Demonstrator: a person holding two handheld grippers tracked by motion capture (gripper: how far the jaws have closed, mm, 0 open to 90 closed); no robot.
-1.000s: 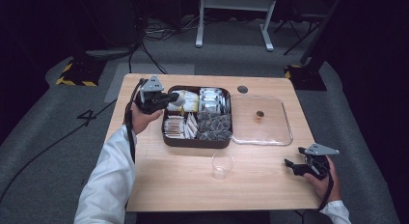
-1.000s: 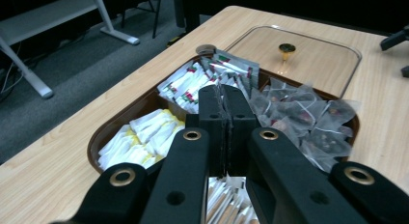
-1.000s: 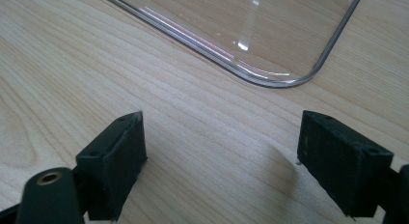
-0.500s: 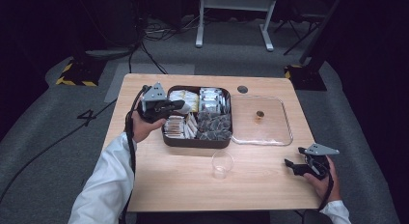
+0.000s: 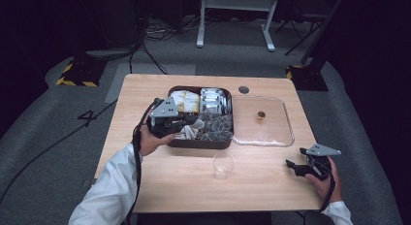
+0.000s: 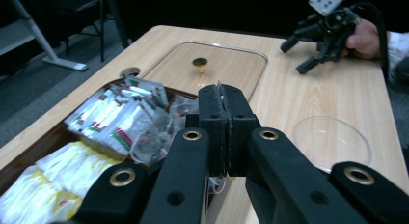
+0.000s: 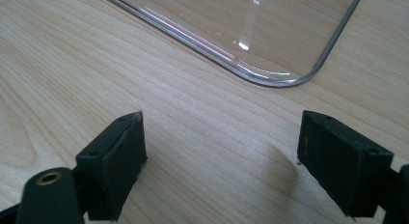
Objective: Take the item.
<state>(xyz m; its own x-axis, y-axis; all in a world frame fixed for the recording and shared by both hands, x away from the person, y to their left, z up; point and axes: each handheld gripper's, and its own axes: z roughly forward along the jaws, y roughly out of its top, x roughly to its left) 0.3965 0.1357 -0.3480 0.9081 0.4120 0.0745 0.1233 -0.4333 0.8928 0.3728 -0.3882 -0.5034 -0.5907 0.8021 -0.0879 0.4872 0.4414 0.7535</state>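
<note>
Left gripper (image 6: 225, 119) pinched on a thin packet edge (image 6: 221, 91) above the tray (image 5: 201, 143); packet print unreadable.

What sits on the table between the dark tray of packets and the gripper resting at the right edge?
In the high view, the clear lid and a clear cup lie between the tray and the right gripper.

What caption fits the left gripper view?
Left gripper pinching a thin packet above the tray, cup beside it.

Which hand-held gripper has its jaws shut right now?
The left hand-held gripper, over the dark tray of packets: its jaws are pressed together. The right hand-held gripper, low over bare table, stands wide open.
</note>
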